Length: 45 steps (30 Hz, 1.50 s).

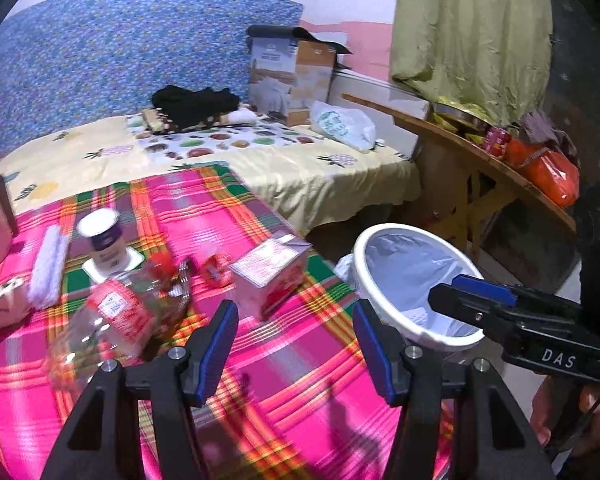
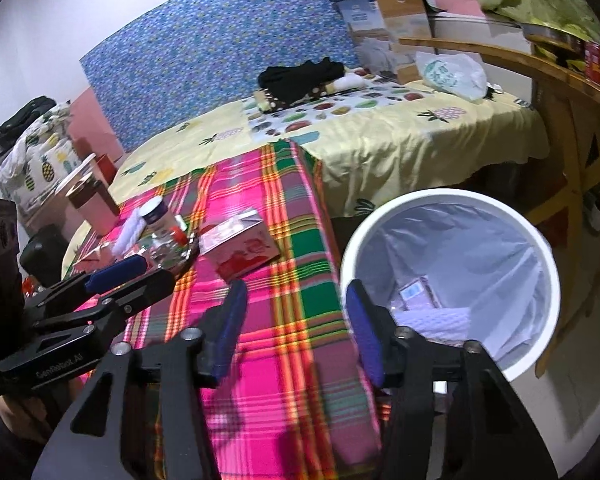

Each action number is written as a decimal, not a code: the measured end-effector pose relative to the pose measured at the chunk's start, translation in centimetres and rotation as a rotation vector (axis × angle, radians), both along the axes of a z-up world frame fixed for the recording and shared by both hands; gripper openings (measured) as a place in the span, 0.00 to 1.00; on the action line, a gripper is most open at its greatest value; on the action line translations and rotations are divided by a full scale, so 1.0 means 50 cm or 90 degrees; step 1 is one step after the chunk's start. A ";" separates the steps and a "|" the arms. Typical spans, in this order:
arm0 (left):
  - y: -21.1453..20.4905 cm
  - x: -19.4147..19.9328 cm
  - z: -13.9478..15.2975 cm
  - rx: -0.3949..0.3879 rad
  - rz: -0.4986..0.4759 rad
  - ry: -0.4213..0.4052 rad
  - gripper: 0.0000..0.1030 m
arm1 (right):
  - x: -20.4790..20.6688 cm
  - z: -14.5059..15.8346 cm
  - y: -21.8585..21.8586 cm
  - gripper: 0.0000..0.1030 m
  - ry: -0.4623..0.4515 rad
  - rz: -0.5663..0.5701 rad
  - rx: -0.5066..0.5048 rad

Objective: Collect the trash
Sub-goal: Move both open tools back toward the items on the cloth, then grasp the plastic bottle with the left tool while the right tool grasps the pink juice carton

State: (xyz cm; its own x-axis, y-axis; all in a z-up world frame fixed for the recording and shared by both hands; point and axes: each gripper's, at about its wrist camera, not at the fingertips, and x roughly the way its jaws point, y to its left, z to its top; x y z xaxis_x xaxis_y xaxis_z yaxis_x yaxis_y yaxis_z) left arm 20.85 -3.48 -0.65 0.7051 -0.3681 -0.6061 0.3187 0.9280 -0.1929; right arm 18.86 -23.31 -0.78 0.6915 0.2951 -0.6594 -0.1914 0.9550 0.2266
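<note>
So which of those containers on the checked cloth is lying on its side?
The clear plastic bottle with the red label; the white-lidded jar stands upright behind it.

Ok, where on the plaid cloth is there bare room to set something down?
The near stretch of plaid cloth is bare, between the carton and the bin. The far strip beyond the carton, toward the yellow sheet, is also free. It is crowded at the left, around the plastic bottle and white jar.

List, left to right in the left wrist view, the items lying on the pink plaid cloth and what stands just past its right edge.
White brush → white-capped jar → clear plastic bottle → small red wrapper → pink carton → white lined bin.
</note>
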 end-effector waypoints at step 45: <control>0.234 0.054 -0.094 0.069 0.093 0.071 0.59 | 0.114 -0.074 0.183 0.62 0.065 0.048 -0.055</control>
